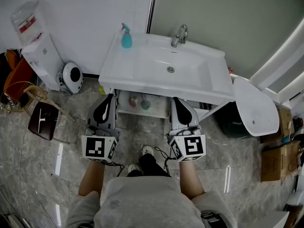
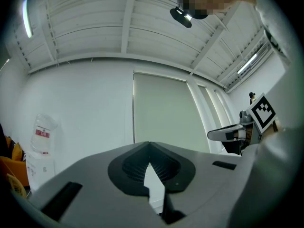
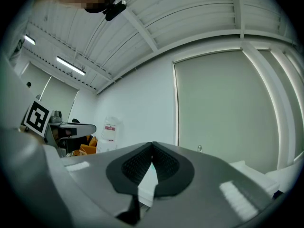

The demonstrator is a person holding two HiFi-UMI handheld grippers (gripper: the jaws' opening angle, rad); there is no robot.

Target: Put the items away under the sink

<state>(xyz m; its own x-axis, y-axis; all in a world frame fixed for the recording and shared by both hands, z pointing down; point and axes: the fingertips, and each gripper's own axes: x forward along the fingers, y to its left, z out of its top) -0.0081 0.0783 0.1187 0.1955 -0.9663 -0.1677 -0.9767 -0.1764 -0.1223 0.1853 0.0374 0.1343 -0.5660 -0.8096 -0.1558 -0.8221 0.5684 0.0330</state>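
A teal spray bottle [image 1: 126, 36] stands on the back left corner of the white sink [image 1: 142, 65], left of the faucet [image 1: 179, 34]. On the open shelf [image 1: 142, 112] under the sink sit a small pinkish item [image 1: 134, 101] and a teal one [image 1: 145, 104]. My left gripper [image 1: 110, 96] points up in front of the sink's left edge, jaws shut with nothing between them [image 2: 149, 144]. My right gripper [image 1: 174, 99] is held the same way to the right of the shelf opening, also shut and empty [image 3: 152, 144]. Both gripper views look up at wall and ceiling.
A water dispenser [image 1: 35, 46] and a round white appliance [image 1: 71, 76] stand left of the sink. A brown stool [image 1: 43, 120] and an orange chair [image 1: 19, 82] are further left. A toilet [image 1: 254, 106] and cardboard boxes [image 1: 275, 160] are on the right. The person's feet [image 1: 142, 158] are on the marble floor.
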